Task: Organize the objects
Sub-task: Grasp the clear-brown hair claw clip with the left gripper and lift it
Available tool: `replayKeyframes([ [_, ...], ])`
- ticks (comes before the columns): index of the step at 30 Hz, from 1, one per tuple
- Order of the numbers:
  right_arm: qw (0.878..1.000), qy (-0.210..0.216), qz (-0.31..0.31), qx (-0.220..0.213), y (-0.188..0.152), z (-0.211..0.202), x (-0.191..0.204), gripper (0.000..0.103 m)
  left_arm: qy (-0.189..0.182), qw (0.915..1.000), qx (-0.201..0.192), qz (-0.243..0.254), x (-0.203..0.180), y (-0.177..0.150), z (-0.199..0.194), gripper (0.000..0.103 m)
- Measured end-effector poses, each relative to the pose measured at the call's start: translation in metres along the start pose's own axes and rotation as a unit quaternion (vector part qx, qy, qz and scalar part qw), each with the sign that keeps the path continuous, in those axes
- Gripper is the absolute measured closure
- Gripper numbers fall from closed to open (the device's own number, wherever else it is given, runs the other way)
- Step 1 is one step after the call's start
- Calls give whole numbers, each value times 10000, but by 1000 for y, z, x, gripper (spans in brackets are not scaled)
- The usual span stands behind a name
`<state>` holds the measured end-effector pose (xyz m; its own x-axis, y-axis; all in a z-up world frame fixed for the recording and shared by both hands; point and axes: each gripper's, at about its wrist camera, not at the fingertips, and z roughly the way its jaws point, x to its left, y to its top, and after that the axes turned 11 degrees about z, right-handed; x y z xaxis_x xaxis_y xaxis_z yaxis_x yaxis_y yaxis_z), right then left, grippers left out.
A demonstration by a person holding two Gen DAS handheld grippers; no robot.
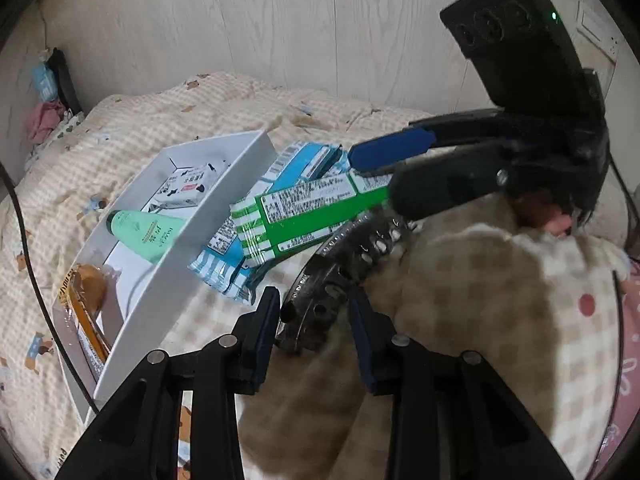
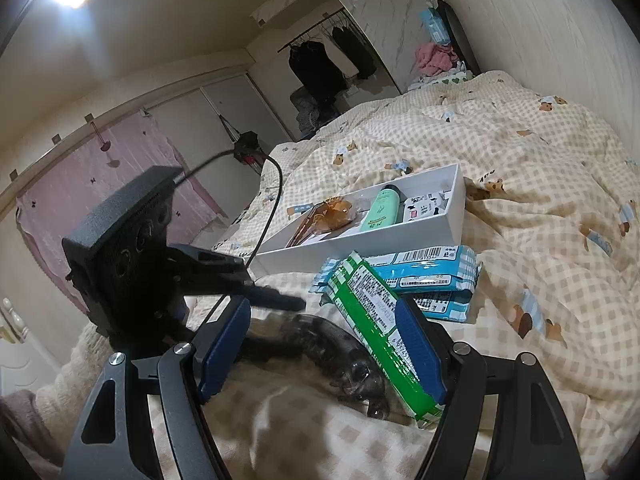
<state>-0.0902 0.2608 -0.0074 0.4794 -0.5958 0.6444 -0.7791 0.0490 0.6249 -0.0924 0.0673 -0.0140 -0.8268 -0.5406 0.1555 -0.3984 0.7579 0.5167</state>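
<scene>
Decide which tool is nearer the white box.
Left. The left tool straddles the dark hair clip beside the white box; the right tool sits farther off, across the green packet.

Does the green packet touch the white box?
Apart. In the right wrist view the green packet lies on the blue packets, and bedcover shows between it and the white box.

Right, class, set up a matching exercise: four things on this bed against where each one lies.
Things:
1. mint tube
2. green packet
3. black hair claw
4. blue packets

Places:
A. under the green packet
B. between the left gripper's fingers
C. inside the white box
D. at the right gripper's fingers

Pairs: 1-C, 2-D, 3-B, 4-A
</scene>
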Motion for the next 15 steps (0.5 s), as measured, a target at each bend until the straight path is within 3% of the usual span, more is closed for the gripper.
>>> replayKeyframes([
  [5,10000,8,30,14,0,1,-1,27,-105,9999,81,-37,1,4,10,56],
  [8,10000,20,49,25,1,2,-2,27,-280,9993,39,-243,5,1,13,58],
  [9,10000,26,56,27,1,3,-3,27,-336,9991,-1,-253,5,-1,12,69],
  [11,10000,40,61,10,1,2,-3,27,-312,9995,-62,-88,2,-1,7,78],
  [15,9999,87,101,-37,1,1,-5,27,70,9999,-24,141,-7,-2,-13,83],
])
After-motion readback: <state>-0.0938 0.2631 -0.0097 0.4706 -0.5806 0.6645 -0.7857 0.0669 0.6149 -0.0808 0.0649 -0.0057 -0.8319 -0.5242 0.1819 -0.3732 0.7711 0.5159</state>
